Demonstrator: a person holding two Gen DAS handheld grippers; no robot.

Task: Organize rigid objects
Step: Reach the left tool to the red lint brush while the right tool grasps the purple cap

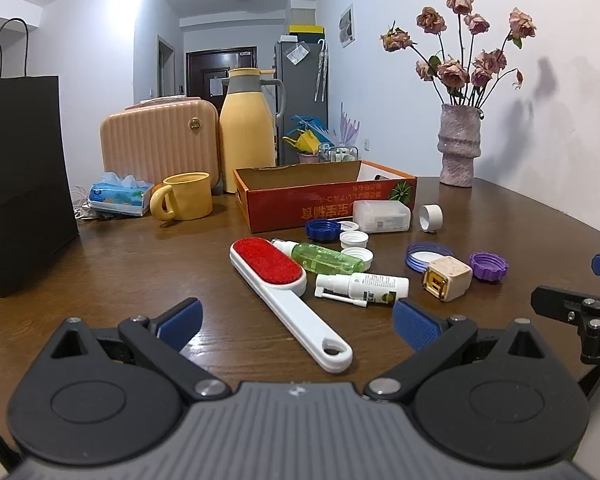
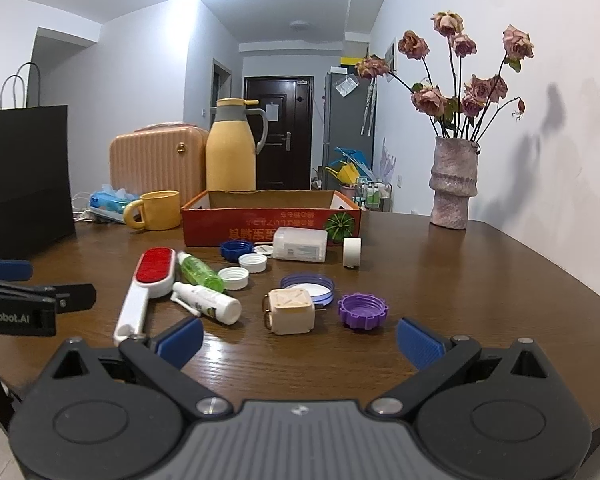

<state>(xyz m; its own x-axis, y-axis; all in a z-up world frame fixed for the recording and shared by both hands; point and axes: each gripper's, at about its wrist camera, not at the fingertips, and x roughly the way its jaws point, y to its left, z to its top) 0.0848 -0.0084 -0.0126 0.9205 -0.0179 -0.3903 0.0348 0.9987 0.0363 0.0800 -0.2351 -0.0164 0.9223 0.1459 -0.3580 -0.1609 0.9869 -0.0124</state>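
Small items lie scattered on the brown table in front of an orange cardboard box (image 1: 320, 204) (image 2: 268, 224). Among them are a white lint brush with a red pad (image 1: 284, 292) (image 2: 144, 284), a green bottle (image 1: 324, 258) (image 2: 200, 272), a white spray bottle (image 1: 364, 285) (image 2: 208, 302), a beige cube (image 1: 446, 278) (image 2: 290, 310), a purple cap (image 1: 489, 266) (image 2: 362, 311), a blue ring lid (image 1: 424, 255) (image 2: 308, 287), white caps (image 1: 354, 240), a blue cap (image 2: 236, 249), a white case (image 1: 382, 216) (image 2: 300, 244) and a tape roll (image 1: 431, 218) (image 2: 352, 253). My left gripper (image 1: 296, 324) stands open over the brush handle. My right gripper (image 2: 300, 338) is open, just short of the cube.
A yellow mug (image 1: 186, 202), a tissue pack (image 1: 120, 198), a yellow thermos (image 1: 248, 128), a peach case (image 1: 160, 142) and a black paper bag (image 1: 20, 184) stand at the back left. A vase of dried roses (image 1: 458, 148) (image 2: 452, 184) stands by the right wall.
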